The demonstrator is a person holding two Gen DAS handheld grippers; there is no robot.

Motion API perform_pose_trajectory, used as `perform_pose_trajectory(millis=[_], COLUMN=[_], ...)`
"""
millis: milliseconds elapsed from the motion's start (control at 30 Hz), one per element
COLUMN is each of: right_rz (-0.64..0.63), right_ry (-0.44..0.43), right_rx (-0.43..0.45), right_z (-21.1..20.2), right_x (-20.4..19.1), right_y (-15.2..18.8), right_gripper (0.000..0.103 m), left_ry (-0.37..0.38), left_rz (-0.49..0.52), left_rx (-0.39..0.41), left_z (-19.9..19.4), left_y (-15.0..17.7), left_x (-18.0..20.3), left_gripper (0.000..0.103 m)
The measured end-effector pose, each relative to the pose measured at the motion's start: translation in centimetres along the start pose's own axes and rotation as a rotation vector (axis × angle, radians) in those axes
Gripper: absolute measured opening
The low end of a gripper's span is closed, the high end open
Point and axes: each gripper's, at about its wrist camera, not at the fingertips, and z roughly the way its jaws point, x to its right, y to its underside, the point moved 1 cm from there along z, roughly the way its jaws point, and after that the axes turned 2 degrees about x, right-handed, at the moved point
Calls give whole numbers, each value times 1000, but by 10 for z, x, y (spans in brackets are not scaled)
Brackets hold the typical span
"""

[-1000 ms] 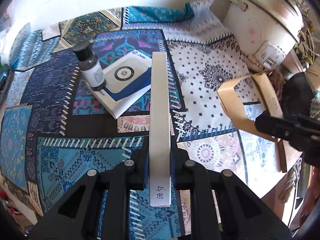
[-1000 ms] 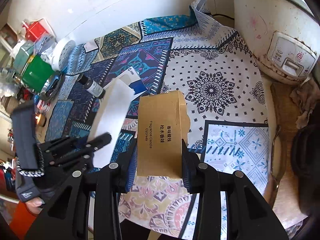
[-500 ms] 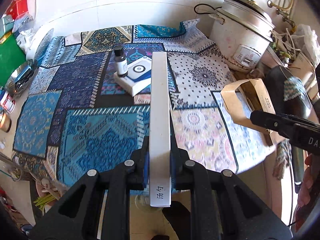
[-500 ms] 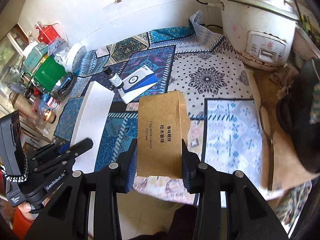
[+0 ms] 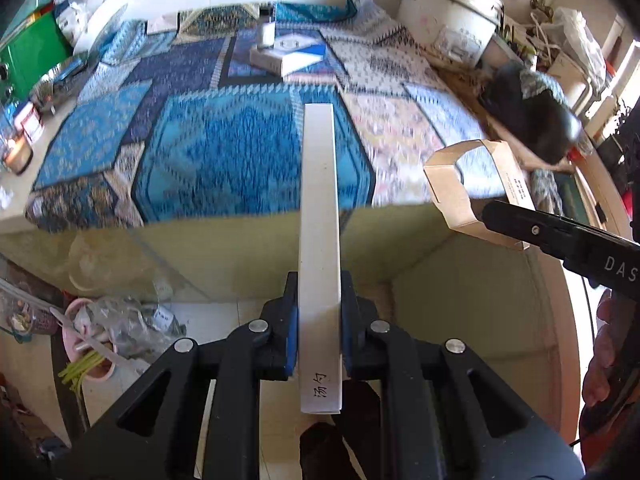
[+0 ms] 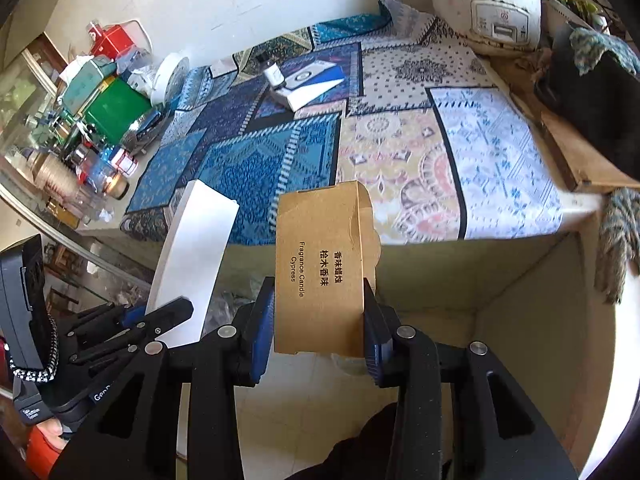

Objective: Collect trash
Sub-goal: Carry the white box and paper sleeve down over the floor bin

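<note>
The left gripper [image 5: 319, 332] has its jaws clenched on a long, flat white box [image 5: 319, 216], pinching it by its narrow sides near the handwritten end, so the box sticks straight out ahead, its far end reaching over the near edge of the worktop [image 5: 256, 224]. The right gripper [image 6: 319, 320] has its jaws clamped on a brown candle box [image 6: 322, 264] printed "Fragrance Candle Cypress", gripped across its width with the open, flapped end pointing forward. In the left view that brown box [image 5: 468, 196] shows as a hollow sleeve held off the worktop's right corner, with a hand [image 5: 604, 360] behind the gripper at the frame's right edge.

Both boxes hang in the air beyond the near edge of the worktop, above pale floor tiles. A patchwork cloth [image 6: 280, 152] in blues, white and pink covers the worktop. Farther back on it lies a white and blue box [image 6: 308, 82] with a small bottle [image 6: 273, 74] resting on it. A white rice cooker [image 6: 488, 4] stands at the far right corner, and a green tin [image 6: 114, 110] sits among clutter on the left.
</note>
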Motion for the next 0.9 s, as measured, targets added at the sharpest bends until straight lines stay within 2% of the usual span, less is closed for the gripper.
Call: perform_pose_trajectory(millis=[233, 367, 467, 733, 900], right_rz=[-25, -36, -50, -55, -67], right_ry=[11, -5, -19, -29, -42], right_rx=[-115, -174, -204, -311, -370], right_z=[57, 105, 151, 304, 399], right_x=[3, 16, 32, 98, 132], right_y=[44, 69, 94, 171, 215], right_gripper=[35, 35, 35, 35, 35], left_ry=[10, 5, 7, 44, 18], left_rz=[-44, -85, -116, -211, -220], left_rx=[-119, -187, -224, -364, -416], left_z=[57, 109, 160, 333, 431], left_y=[55, 91, 121, 210, 259], left_x=[-12, -23, -33, -66, -84], left_gripper=[16, 16, 16, 16, 16])
